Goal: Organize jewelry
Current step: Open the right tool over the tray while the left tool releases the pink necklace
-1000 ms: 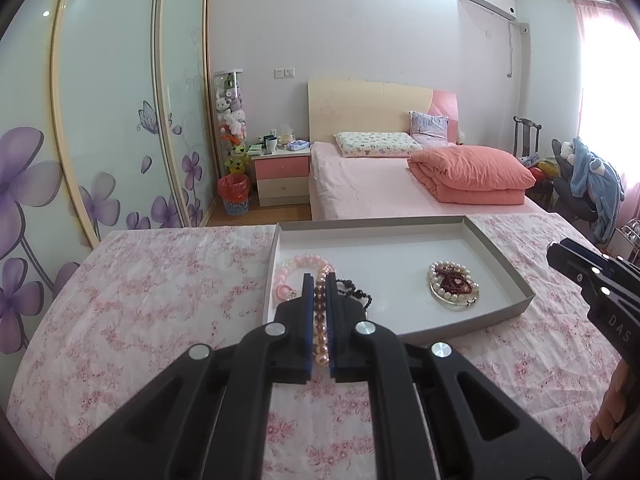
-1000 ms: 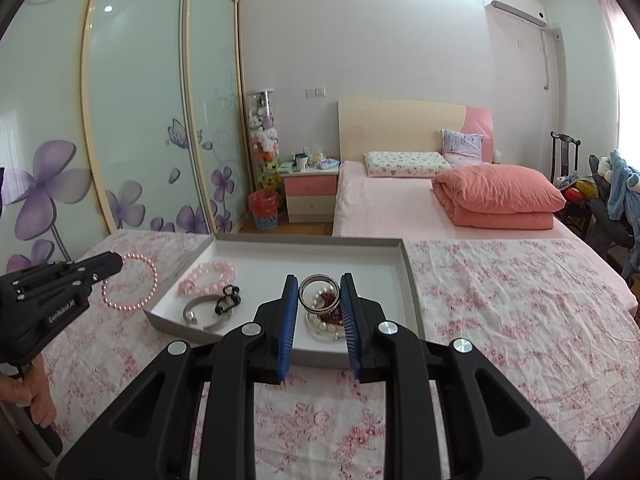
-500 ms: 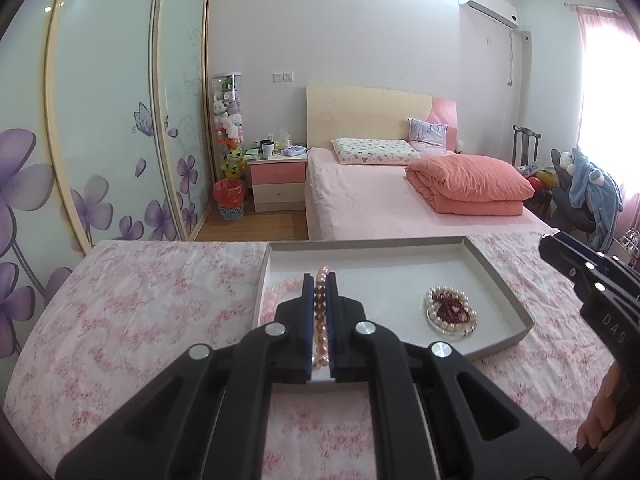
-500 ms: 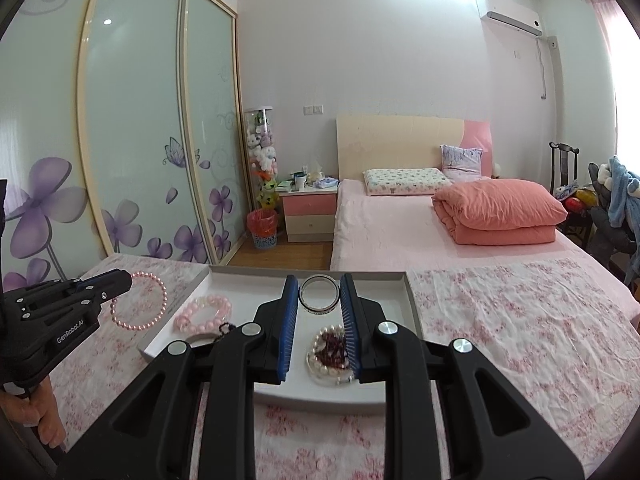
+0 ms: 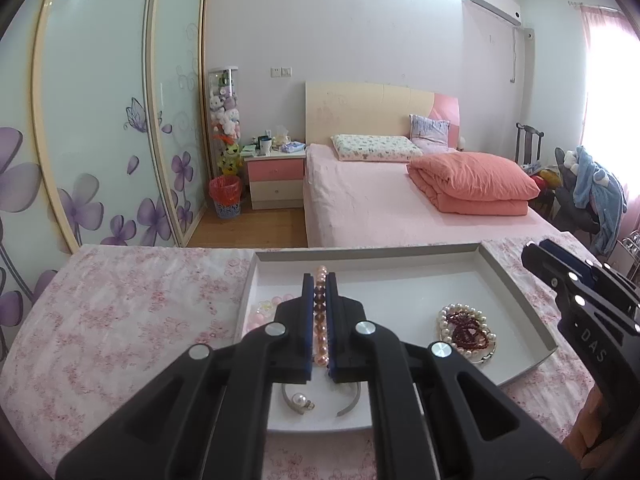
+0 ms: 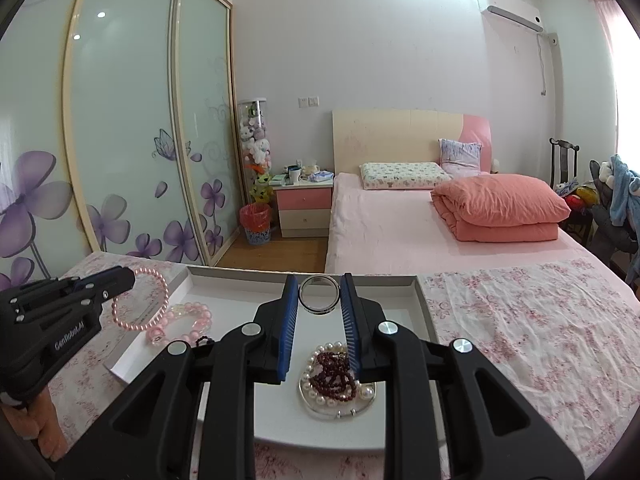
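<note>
My left gripper (image 5: pixel 319 280) is shut on a pink pearl bracelet (image 5: pixel 320 316) and holds it above the left end of the grey tray (image 5: pixel 516 284). The bracelet hangs as a loop in the right wrist view (image 6: pixel 140 300). My right gripper (image 6: pixel 319 282) is shut on a silver ring bangle (image 6: pixel 319 295) above the tray (image 6: pixel 424 312). In the tray lie a white pearl and dark red bead pile (image 6: pixel 336 376), a pale pink bead bracelet (image 6: pixel 184 320) and an open silver bangle with a pearl (image 5: pixel 298 400).
The tray sits on a table under a pink floral cloth (image 6: pixel 520 328). Behind are a pink bed (image 6: pixel 400 232), a nightstand (image 6: pixel 304 204), sliding wardrobe doors with purple flowers (image 6: pixel 120 160) and a chair with clothes (image 6: pixel 616 200).
Both grippers have moved forward over the tray with their loads. The open silver bangle with the pearl now shows under the left gripper.
</note>
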Demonstrator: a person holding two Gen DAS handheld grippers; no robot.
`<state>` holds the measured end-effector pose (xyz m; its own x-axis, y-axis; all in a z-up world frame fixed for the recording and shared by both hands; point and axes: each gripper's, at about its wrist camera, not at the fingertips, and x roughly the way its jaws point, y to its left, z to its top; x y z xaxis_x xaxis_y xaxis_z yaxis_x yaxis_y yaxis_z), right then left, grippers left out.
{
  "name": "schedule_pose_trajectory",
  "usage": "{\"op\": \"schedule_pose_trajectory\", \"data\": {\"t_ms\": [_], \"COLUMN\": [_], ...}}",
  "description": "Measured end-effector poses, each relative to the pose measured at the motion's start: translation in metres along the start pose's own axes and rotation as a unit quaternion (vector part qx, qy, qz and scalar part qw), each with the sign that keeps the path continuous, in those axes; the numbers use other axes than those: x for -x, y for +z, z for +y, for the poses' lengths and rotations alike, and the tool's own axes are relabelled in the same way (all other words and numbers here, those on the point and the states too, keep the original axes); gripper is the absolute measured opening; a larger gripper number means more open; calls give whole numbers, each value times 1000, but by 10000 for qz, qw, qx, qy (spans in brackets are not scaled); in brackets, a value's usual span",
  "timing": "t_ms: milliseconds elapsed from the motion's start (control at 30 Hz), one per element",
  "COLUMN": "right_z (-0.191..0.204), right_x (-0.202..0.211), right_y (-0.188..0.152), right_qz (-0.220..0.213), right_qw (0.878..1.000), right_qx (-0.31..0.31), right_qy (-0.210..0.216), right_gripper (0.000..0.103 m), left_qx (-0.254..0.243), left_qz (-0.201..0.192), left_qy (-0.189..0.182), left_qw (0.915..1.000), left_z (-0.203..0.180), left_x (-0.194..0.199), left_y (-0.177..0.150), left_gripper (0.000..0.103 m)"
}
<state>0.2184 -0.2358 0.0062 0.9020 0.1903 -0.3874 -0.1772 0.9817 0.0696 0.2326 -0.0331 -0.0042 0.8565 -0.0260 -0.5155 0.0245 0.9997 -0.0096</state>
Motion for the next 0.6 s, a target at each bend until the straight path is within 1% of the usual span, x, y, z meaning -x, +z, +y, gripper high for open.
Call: {"op": "schedule_pose_trajectory", "data": {"t_ms": [400, 467, 500, 533, 567, 600], "right_z": [-6, -8, -9, -11, -13, -14], "right_x": [-28, -29, -30, -28, -27, -26], "right_y": [-1, -2, -2, -3, -3, -3], "right_qz": [179, 225, 241, 239, 225, 224], "right_qw": [9996, 9993, 9992, 9991, 9991, 9991], "right_qx": [-222, -282, -304, -339, -357, -354], "right_qy": [33, 26, 29, 26, 10, -6], "right_gripper": [23, 29, 40, 46, 47, 47], "left_qx": [-9, -11, 12, 34, 56, 95], "left_qz": [89, 111, 115, 132, 149, 157], "left_qy": [-161, -144, -117, -110, -87, -59], "left_qw": [9998, 9998, 9999, 9998, 9998, 9998], "left_z": [-4, -4, -3, -2, -1, 1], "left_x": [-29, -32, -33, -35, -36, -36], "left_y": [-1, -3, -4, -4, -5, -5], "left_gripper": [7, 8, 9, 14, 20, 22]}}
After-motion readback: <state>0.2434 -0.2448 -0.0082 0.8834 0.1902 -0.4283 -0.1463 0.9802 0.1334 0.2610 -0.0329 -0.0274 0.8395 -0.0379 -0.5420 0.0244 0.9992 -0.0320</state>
